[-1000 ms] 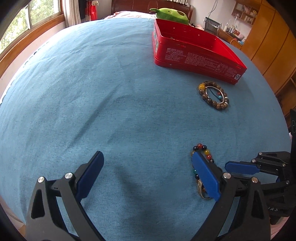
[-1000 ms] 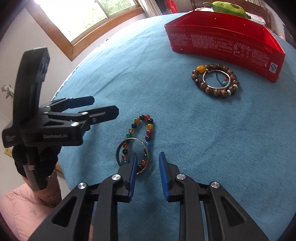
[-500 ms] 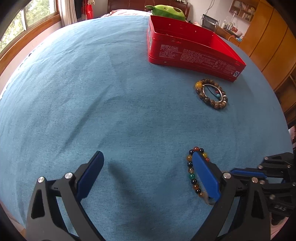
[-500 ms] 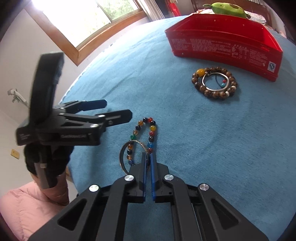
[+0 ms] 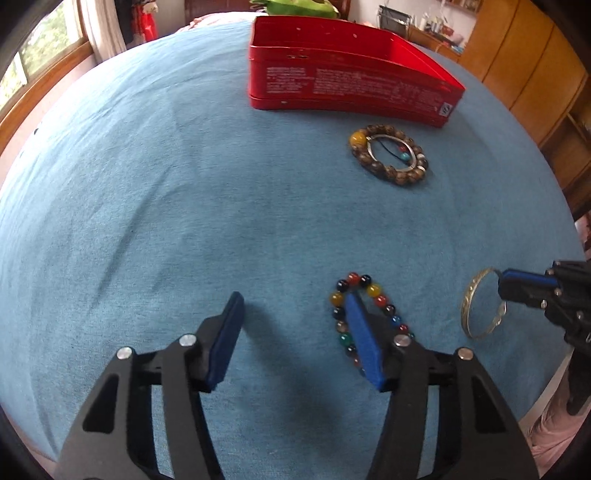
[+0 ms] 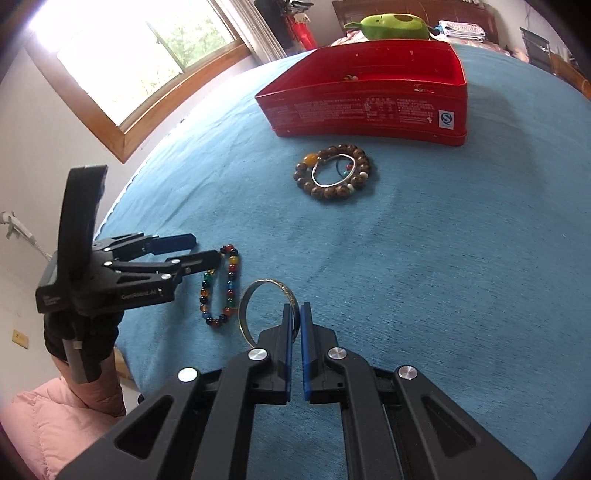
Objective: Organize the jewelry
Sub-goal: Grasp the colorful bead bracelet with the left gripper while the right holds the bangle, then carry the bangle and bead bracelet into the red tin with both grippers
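Note:
My right gripper [image 6: 295,312] is shut on a silver bangle [image 6: 246,306] and holds it above the blue cloth; it also shows in the left wrist view [image 5: 476,306]. A multicoloured bead bracelet [image 6: 221,284] lies flat on the cloth. My left gripper [image 5: 295,299] is open, its right finger over that bracelet [image 5: 373,291]. A brown wooden bead bracelet [image 5: 389,155] with a silver ring inside lies in front of the open red tin [image 5: 347,85], also seen in the right wrist view [image 6: 369,107].
The blue cloth [image 5: 166,192] covers a round table. A green plush toy [image 6: 391,26] sits behind the tin. A window [image 6: 129,62] is to the left, wooden cabinets [image 5: 535,74] to the right.
My right gripper closed on the silver bangle and lifted it off the multicoloured bracelet, moving right. My left gripper moved forward over the multicoloured bracelet.

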